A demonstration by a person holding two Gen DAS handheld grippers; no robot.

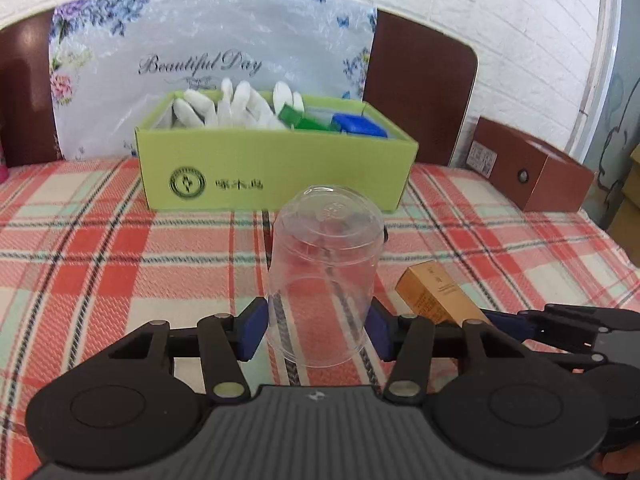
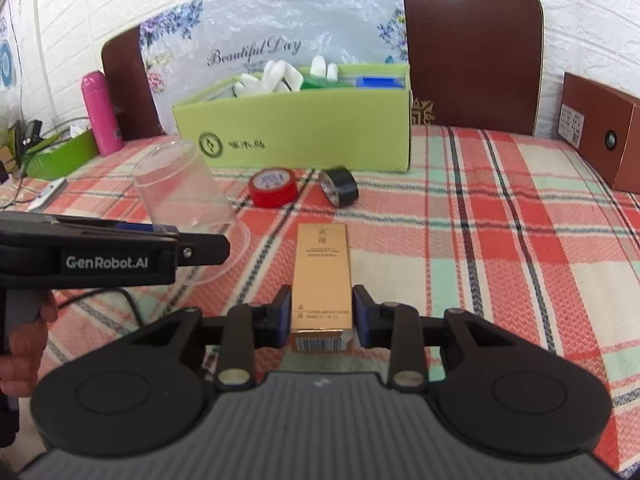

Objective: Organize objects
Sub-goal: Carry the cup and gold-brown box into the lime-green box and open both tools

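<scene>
My left gripper [image 1: 316,330] is shut on a clear plastic cup [image 1: 324,272], held upside down and tilted above the plaid tablecloth; the cup also shows in the right wrist view [image 2: 180,192]. My right gripper [image 2: 322,316] is shut on a gold carton [image 2: 322,280], which lies lengthwise between the pads; the carton also shows in the left wrist view [image 1: 436,300]. A green cardboard box [image 1: 276,168] at the back holds white gloves [image 1: 232,106] and green and blue items. The box also shows in the right wrist view [image 2: 304,132].
A red tape roll [image 2: 273,186] and a black tape roll [image 2: 339,186] lie in front of the green box. A pink bottle [image 2: 101,114] stands at the left, a brown box [image 2: 604,128] at the right. A floral board [image 1: 212,52] leans behind.
</scene>
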